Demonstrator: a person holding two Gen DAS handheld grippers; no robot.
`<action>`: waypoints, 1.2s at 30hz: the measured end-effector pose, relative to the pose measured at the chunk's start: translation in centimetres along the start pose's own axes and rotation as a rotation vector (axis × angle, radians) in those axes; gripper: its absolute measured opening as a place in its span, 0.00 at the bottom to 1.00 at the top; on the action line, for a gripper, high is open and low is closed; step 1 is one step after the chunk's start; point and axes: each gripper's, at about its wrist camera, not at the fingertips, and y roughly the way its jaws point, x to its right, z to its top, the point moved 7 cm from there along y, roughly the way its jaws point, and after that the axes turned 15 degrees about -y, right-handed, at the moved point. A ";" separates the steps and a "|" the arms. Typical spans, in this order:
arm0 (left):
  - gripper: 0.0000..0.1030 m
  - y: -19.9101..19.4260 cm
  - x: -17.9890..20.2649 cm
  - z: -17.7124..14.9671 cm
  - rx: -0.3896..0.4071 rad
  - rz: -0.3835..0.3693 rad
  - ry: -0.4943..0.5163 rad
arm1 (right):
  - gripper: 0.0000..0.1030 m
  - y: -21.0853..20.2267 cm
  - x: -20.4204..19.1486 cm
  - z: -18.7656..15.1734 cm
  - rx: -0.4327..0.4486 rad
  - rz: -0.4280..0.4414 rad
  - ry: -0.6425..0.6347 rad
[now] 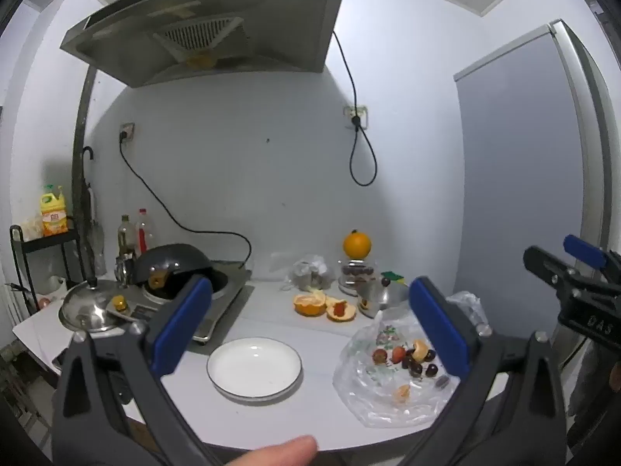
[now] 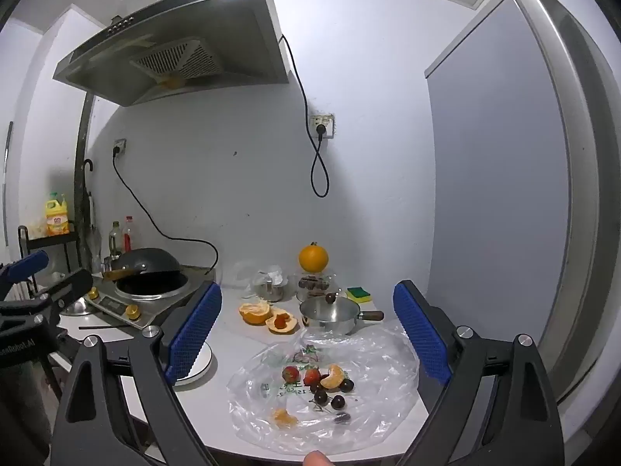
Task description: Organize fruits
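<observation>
Far left of the desk (image 1: 271, 310): a steel lid (image 1: 87, 306) lies beside an induction cooker (image 1: 186, 303), on which a dark wok (image 1: 174, 266) sits tilted.

Left gripper (image 1: 314, 324): fully open, nothing between its blue pads, held level above the near edge of the desk. Seen through its jaws, a white plate (image 1: 254, 367) stands bare near the front of the desk.

Centre rear: a peeled orange with its opened rind (image 1: 324, 305) lies on the desk. Behind it, a whole orange (image 1: 357, 244) rests on top of a glass jar (image 1: 357, 272). A small steel pan (image 2: 330, 312) with a wooden handle stands just right of the rind, with a green and yellow sponge (image 2: 359, 294) behind it.

Front right: a clear plastic bag (image 2: 322, 388) is spread flat on the desk, right of the plate. On it lie two strawberries (image 2: 300, 374), an orange segment (image 2: 333, 376), several dark cherries (image 2: 330, 398) and, apart toward the front, a further orange piece (image 2: 283, 417).

Right gripper (image 2: 306, 336): fully open, holding nothing, level above the bag.

Far right: a refrigerator (image 2: 504, 155) stands against the desk's end.
</observation>
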 end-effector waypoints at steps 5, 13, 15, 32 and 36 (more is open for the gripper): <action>1.00 -0.5 -0.8 0.3 0.050 0.062 0.039 | 0.90 0.0 0.3 0.0 0.019 0.001 0.035; 1.00 -0.3 -0.1 -0.3 0.028 0.074 0.065 | 0.90 -0.1 -0.6 0.0 0.007 0.013 0.030; 1.00 0.0 0.1 -0.7 0.013 0.070 0.058 | 0.90 0.5 -0.7 -0.3 -0.009 0.023 0.030; 1.00 0.3 -1.8 -0.5 0.002 0.060 -0.015 | 0.90 0.9 -1.3 -0.2 -0.020 0.044 0.008; 1.00 0.1 -1.8 -0.7 0.014 0.066 -0.013 | 0.90 0.9 -1.3 -0.5 -0.029 0.041 0.013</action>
